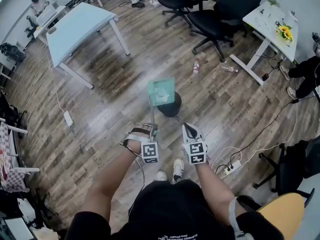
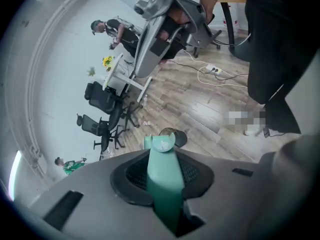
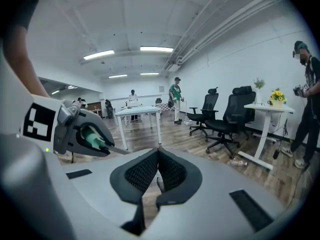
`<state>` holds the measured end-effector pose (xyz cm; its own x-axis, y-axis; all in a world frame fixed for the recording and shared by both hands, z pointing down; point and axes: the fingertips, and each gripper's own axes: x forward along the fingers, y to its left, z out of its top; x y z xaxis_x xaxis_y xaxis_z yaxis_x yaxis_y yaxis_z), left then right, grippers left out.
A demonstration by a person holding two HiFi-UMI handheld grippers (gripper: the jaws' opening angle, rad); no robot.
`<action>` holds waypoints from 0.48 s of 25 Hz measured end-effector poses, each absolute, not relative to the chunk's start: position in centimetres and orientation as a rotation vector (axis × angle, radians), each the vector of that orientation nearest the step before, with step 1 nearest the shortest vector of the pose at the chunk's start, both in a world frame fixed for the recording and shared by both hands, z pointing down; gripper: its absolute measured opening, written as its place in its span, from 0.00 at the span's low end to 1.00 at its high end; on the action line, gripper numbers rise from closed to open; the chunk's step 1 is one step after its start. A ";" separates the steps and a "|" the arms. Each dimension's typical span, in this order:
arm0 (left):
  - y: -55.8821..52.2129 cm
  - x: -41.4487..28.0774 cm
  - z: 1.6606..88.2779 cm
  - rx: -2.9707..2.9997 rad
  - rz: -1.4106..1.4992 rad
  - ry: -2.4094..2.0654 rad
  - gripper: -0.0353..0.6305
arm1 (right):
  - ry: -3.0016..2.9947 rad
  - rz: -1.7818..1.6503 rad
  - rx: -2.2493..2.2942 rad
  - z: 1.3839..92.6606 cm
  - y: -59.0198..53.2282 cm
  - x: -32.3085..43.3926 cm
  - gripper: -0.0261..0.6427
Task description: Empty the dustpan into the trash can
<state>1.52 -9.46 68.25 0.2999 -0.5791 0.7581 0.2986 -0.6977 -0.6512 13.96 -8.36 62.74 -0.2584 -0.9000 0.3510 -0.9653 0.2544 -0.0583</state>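
Observation:
The teal dustpan (image 1: 161, 91) hangs tilted over the round black trash can (image 1: 170, 105) on the wooden floor. Its long teal handle (image 2: 162, 184) runs down into my left gripper (image 1: 152, 130), whose jaws are shut on it. In the left gripper view the pan (image 2: 160, 143), with whitish litter in it, sits right at the rim of the trash can (image 2: 175, 137). My right gripper (image 1: 189, 130) is beside the left one, to its right, jaws shut with nothing between them (image 3: 158, 170). The right gripper view shows the left gripper (image 3: 75, 131) holding the teal handle (image 3: 93, 140).
A white table (image 1: 82, 26) stands far left, black office chairs (image 1: 220, 14) beyond the can, a white desk with flowers (image 1: 272, 21) far right. A bottle (image 1: 196, 66) lies on the floor. A power strip with cables (image 1: 232, 167) lies near my right foot. People stand around the room.

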 end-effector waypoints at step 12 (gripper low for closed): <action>-5.3 2.1 72.0 -1.536 -1.497 -0.060 0.20 | -2.247 0.451 1.786 62.7 -6.5 11.5 0.08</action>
<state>2.11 -5.32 72.04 0.2475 -0.5546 0.7945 0.6167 -0.5423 -0.5707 11.47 -6.54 62.74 -0.2268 -0.9014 0.3689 -0.9739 0.2071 -0.0928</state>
